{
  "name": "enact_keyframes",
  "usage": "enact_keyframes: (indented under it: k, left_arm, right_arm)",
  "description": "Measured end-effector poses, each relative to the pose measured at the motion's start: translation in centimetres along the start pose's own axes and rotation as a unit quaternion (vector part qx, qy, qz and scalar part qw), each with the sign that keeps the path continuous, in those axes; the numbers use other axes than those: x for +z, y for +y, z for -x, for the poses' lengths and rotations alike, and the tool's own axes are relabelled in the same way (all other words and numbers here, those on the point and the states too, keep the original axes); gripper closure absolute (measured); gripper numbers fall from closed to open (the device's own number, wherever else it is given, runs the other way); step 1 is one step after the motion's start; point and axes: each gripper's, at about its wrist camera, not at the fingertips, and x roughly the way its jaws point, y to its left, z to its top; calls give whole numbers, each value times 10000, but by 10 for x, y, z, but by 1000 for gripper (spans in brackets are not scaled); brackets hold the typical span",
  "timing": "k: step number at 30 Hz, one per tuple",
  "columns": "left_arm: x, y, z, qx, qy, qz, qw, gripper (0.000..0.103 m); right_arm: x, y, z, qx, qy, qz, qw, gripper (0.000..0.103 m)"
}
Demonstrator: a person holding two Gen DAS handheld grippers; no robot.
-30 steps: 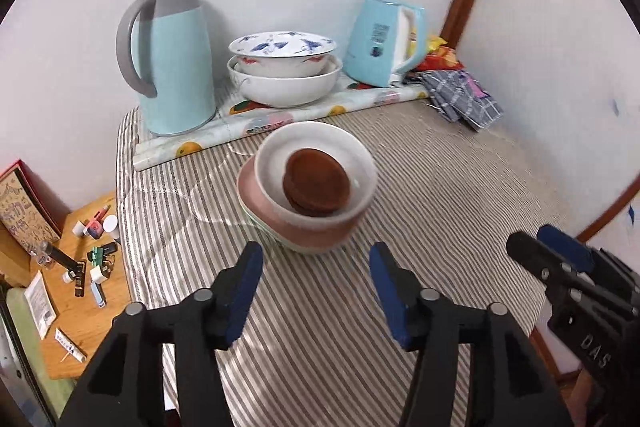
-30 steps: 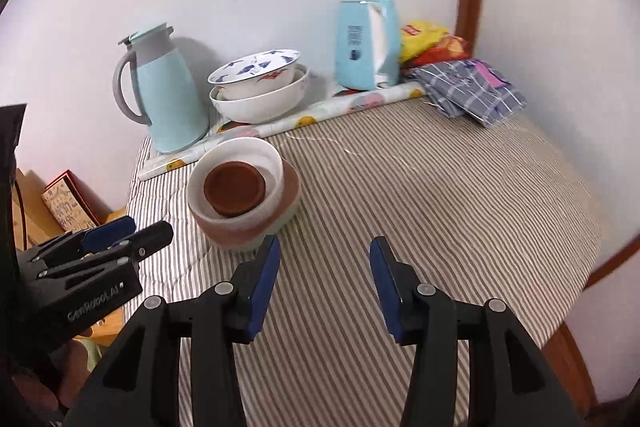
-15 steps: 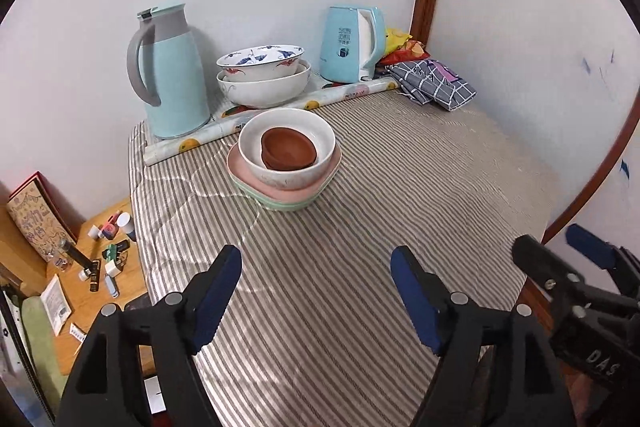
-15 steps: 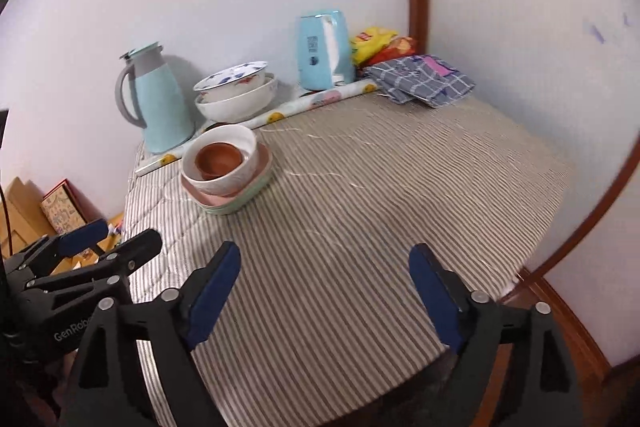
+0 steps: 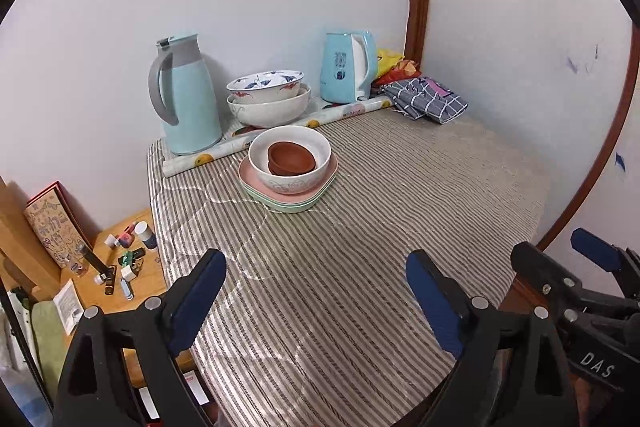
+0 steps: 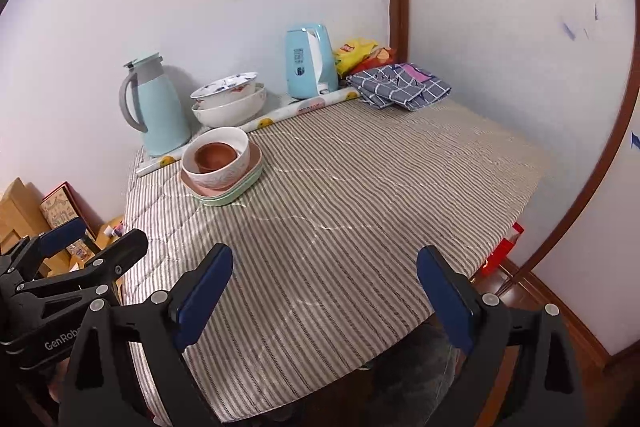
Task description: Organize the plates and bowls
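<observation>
Presently my left gripper [image 5: 316,291] and right gripper [image 6: 325,289] both hover over the near edge of the striped counter [image 5: 380,227], fingers spread wide apart, holding nothing. From the left wrist view, at 12 o'clock and well apart from the fingers, a brown bowl [image 5: 291,158] sits inside a white bowl [image 5: 290,167] on stacked pink and green plates [image 5: 288,195]. Beyond, two patterned bowls [image 5: 268,99] stand nested between a thermos [image 5: 186,97] and a kettle [image 5: 348,67].

Left gripper [image 5: 316,287] jaws wide apart, brown bowl [image 5: 291,158] inside white bowl [image 5: 289,159] on stacked plates [image 5: 288,187], striped table [image 5: 360,247].
</observation>
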Motion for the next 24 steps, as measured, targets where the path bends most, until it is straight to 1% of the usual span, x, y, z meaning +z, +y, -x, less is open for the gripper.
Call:
enact_keyframes:
  k: [8,13,24]
  left_arm:
    - [-4,6,9,28,-77,59,9999,11]
    - [-5,6,13,44,-91,61,9999,11]
    - [-7,4,22,35,-169,64,9998,11]
  right_arm:
    - [-4,0,16,-52,-79,-8,10000,11]
    - [-3,-3,19,-63,-94,-77,9999,11]
    - [-4,2,26,-65,-151,10,9999,11]
